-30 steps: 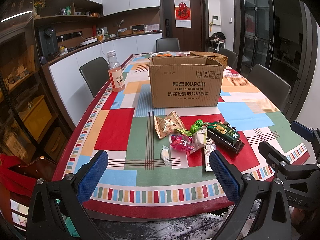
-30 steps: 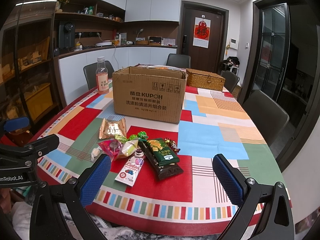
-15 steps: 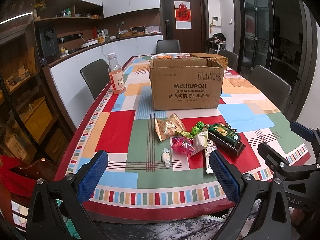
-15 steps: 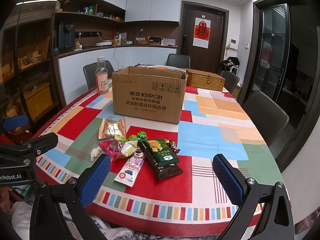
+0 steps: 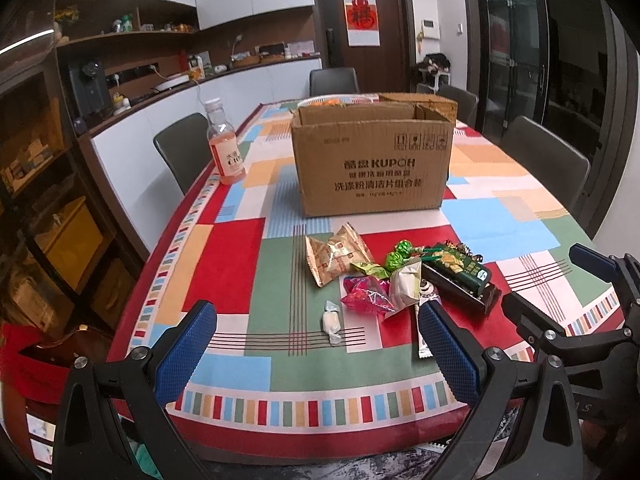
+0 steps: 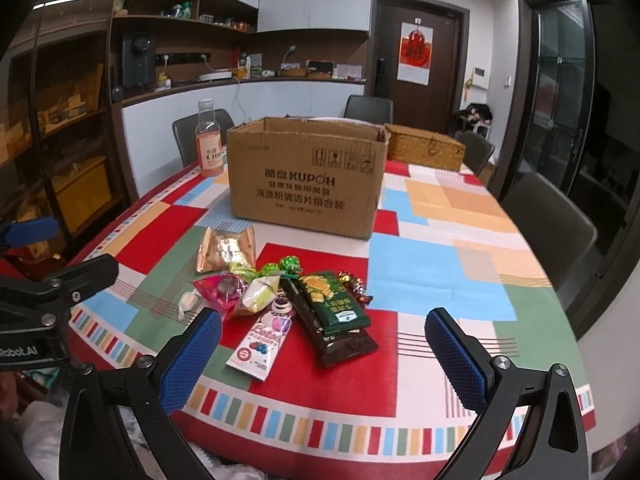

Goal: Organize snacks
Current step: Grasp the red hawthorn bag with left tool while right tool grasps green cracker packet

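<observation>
A pile of snacks lies near the table's front edge: a tan packet (image 5: 336, 254) (image 6: 227, 250), a pink wrapper (image 5: 366, 295) (image 6: 220, 288), a small white candy (image 5: 332, 322), green foil sweets (image 5: 396, 254), a dark green packet (image 6: 334, 304) (image 5: 460, 268) and a white strip packet (image 6: 262, 342). Behind them stands an open cardboard box (image 5: 372, 164) (image 6: 306, 178). My left gripper (image 5: 316, 344) is open, held over the table's front edge, empty. My right gripper (image 6: 322, 350) is open too, just short of the pile, empty.
A pink drink bottle (image 5: 225, 144) (image 6: 209, 140) stands at the left of the box. A woven basket (image 6: 424, 146) sits behind the box at the right. Grey chairs (image 6: 548, 224) line the patchwork tablecloth (image 5: 224, 264). The right gripper's frame (image 5: 592, 320) shows at the left view's right side.
Both grippers have moved slightly forward toward the table; the snacks and box sit a little closer in view. Both stay open.
</observation>
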Demonstrator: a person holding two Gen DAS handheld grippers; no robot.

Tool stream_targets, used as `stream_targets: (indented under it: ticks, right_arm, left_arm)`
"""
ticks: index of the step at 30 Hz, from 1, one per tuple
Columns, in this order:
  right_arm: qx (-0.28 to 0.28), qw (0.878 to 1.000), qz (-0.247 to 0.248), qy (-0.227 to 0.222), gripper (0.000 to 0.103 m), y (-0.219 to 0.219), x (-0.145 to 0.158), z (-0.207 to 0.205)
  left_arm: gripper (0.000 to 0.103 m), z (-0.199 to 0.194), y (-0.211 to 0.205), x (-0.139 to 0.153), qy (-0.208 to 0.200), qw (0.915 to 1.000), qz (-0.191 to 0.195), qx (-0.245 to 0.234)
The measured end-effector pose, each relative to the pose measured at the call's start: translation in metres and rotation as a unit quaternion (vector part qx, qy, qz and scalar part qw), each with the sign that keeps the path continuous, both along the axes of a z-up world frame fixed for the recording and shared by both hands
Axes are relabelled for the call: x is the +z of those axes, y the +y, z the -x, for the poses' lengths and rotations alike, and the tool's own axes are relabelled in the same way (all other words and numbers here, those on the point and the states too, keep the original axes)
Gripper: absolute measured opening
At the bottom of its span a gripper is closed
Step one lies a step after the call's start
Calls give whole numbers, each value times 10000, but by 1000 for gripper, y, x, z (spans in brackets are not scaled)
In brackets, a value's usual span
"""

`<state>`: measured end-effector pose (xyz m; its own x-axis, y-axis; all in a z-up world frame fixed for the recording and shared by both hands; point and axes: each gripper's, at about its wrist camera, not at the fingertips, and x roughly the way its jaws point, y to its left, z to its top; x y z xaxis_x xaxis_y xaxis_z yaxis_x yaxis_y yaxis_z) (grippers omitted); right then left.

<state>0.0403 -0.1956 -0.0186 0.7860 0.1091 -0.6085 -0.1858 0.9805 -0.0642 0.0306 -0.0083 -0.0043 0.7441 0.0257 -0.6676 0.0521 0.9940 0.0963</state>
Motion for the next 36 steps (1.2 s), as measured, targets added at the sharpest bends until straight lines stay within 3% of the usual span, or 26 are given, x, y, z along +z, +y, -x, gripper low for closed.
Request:
stream_targets:
  ticks: [18,26,36]
  right_arm:
    - [64,9974,-29,722,99,-4,-32,-74]
    - [123,9915,-332,1251,82,-14,-53,-102]
    - [282,9834,-508,1721,68,-15,-74,-127]
  left_arm:
    - [76,-76,-18,-39,755,9960,154,-458]
    - [65,-100,-24,-58,1162,9910,243,-620]
    - [54,-127,-27,-84,1723,9815,400,-728]
